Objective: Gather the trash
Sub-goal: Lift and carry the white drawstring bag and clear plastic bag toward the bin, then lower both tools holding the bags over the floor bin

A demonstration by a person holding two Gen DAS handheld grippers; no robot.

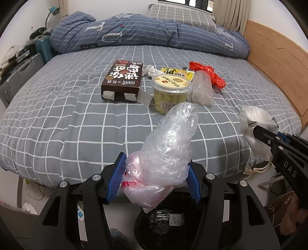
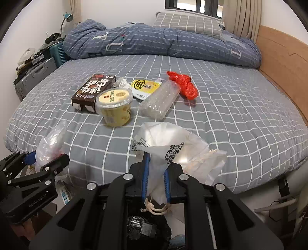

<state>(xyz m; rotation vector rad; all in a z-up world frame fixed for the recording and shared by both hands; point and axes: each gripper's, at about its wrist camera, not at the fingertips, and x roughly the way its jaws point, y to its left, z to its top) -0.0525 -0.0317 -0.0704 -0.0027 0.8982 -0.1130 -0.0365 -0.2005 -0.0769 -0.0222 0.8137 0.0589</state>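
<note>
Left tongs (image 1: 156,178) clamp a clear plastic bag (image 1: 169,142); right tongs (image 2: 156,180) pinch a white paper bag (image 2: 173,152); beyond both, a yellow cup (image 2: 114,105) on the bed (image 2: 231,115).

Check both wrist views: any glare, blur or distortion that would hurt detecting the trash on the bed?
Left wrist: strong fisheye bend, black corners; bed grid lines curve; box and cup sharp; clear bag shows mild sheen. Right wrist: same bend; window is blown out; white bag has bright patches; red bag is sharp. No motion blur in either.
</note>
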